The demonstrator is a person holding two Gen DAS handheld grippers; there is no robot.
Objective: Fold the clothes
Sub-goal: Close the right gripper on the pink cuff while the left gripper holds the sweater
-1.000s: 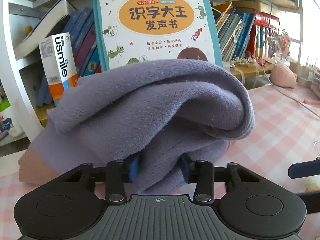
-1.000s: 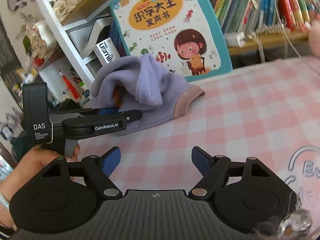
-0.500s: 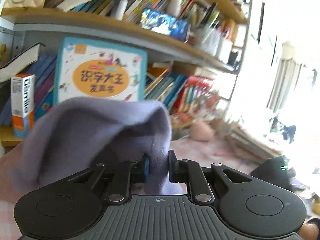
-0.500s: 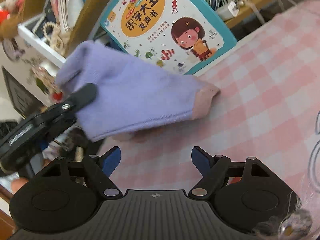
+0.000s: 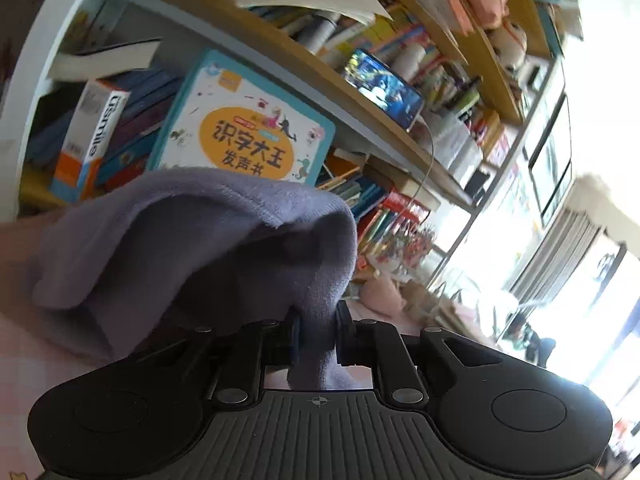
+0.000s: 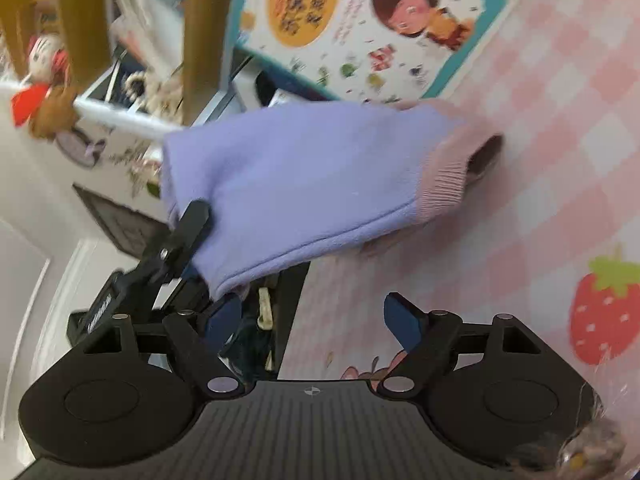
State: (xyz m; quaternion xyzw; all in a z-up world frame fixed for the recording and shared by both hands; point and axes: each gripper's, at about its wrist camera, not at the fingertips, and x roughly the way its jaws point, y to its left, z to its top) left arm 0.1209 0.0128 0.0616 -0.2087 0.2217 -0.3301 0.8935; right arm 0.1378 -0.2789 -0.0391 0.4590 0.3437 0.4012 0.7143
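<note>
Lifted since before: lilac garment (image 6: 304,176), pink-cuffed, in clenched left jaws; right jaws released.

children's book (image 5: 244,140), bookshelf (image 5: 304,68), checked tablecloth (image 6: 560,152)

Both handheld grippers: matte black bodies, blue finger pads.
Right gripper (image 6: 312,314) is showing a ribbed centre plate with a small crosshair mark, two round recessed discs either side, silver pivot screws on black linkage arms. Left gripper (image 5: 318,334) is showing the same build; seen from the right wrist camera, its side is carrying white lettering, too blurred to read.
</note>
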